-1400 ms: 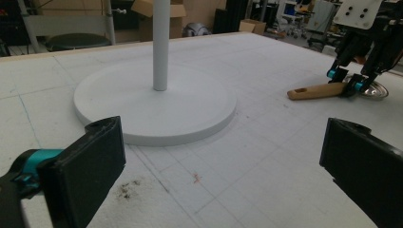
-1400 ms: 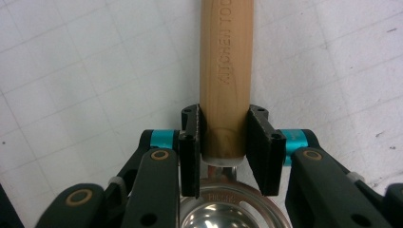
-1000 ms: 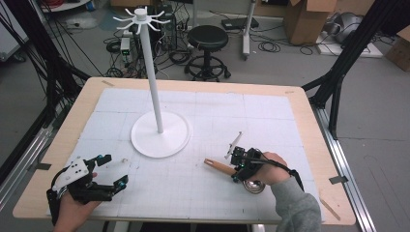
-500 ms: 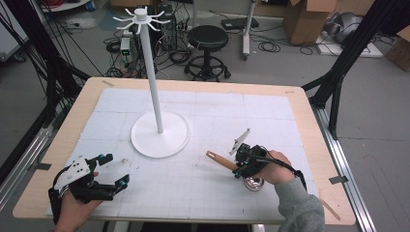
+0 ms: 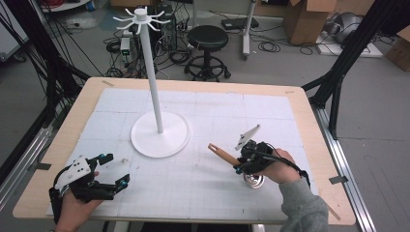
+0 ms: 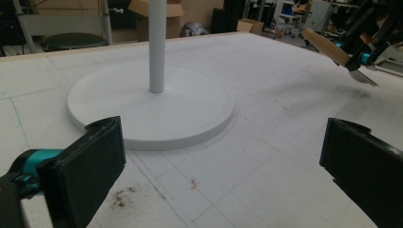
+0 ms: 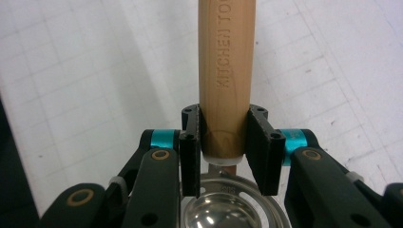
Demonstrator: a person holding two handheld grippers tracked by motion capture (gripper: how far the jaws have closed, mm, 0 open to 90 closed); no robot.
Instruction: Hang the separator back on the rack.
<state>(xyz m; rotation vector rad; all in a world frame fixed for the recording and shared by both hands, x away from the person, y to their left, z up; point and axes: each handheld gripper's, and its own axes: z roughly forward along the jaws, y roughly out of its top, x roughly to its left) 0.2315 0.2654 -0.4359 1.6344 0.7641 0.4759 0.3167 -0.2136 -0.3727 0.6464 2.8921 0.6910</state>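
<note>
— Why does the left gripper point(image 5: 112, 170) sit idle at seven o'clock on the table point(image 5: 300, 111), jaws wide apart?

— Nothing for it to hold; it faces the white stand point(image 5: 160, 134) at eleven o'clock, likely waiting to help.

— And the right gripper point(image 7: 224, 152), at four o'clock?

— Clamped on the wooden handle point(image 7: 227, 71) of a metal ladle point(image 5: 253, 180), bowl low by the hand, handle pointing toward the stand. I'd guess that frees the handle's end for a hook point(image 5: 140, 18) on top.
</note>
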